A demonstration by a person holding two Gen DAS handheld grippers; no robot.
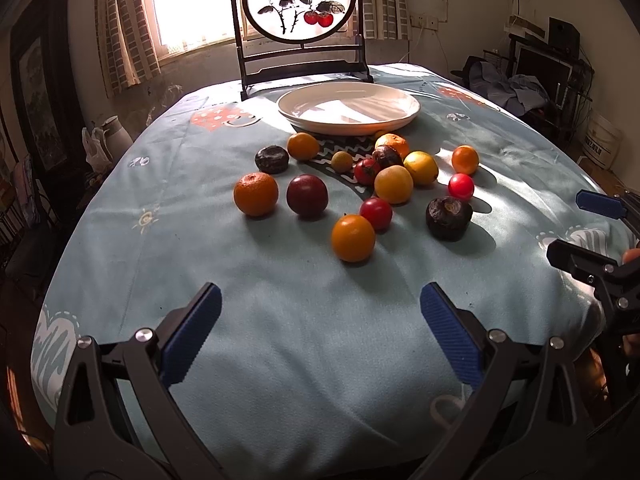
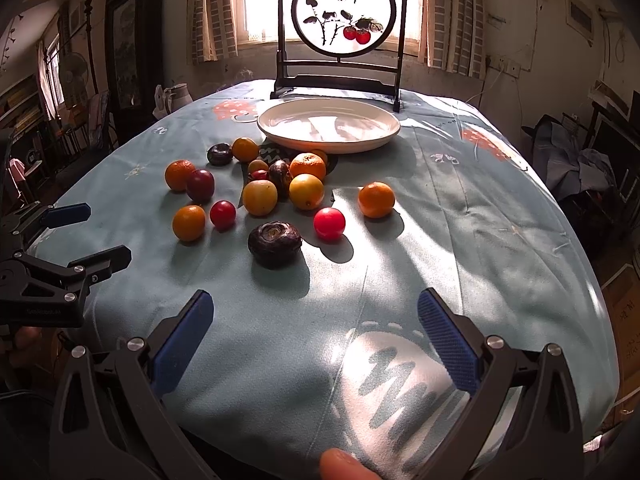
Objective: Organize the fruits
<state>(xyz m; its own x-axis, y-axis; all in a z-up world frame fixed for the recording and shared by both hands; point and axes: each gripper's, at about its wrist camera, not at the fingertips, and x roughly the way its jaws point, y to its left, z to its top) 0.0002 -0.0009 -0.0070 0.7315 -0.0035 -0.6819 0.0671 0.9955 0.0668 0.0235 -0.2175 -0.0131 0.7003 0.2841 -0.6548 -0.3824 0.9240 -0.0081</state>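
While both tools hover low over the near edge of the table [image 1: 280, 360], neither holds anything: the left tool [image 1: 320, 336] has its blue pads spread wide apart above bare blue cloth, and the right tool [image 2: 316, 336] is spread just as wide over a white patch printed on the cloth. The fruits [image 1: 360, 184] lie loose in a cluster at the middle of the table, well ahead of both tools, and the white plate [image 1: 348, 108] sits just behind them with nothing in it, in front of a round painted screen [image 1: 300, 0]. In the left wrist view the right tool shows at the right edge, its two pads apart and pointing leftward. The right wrist view shows the left tool at its left edge, likewise parted, plus a fingertip [image 2: 344, 466] at the bottom edge, which the left view lacks. A dark, wrinkled fruit [image 2: 274, 244] lies nearest the right tool; an orange one [image 1: 353, 238] is nearest the left.
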